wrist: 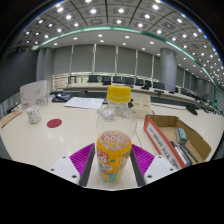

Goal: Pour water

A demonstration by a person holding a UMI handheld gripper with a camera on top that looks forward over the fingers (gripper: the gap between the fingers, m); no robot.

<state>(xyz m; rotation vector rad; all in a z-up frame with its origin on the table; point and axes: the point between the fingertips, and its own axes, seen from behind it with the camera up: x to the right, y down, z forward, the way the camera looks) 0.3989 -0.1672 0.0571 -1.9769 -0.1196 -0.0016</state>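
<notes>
A big pale table (60, 140) holds an open cardboard box (172, 136) and a small red disc (54, 123). The gripper (113, 158) pinches a clear bottle (114, 140) with a yellow cap (119, 94) between both fingers

No readable text: bottle (114, 135) label shows only orange-yellow graphics, print illegible; cardboard box (176, 139) has red edge markings, also illegible.
</notes>
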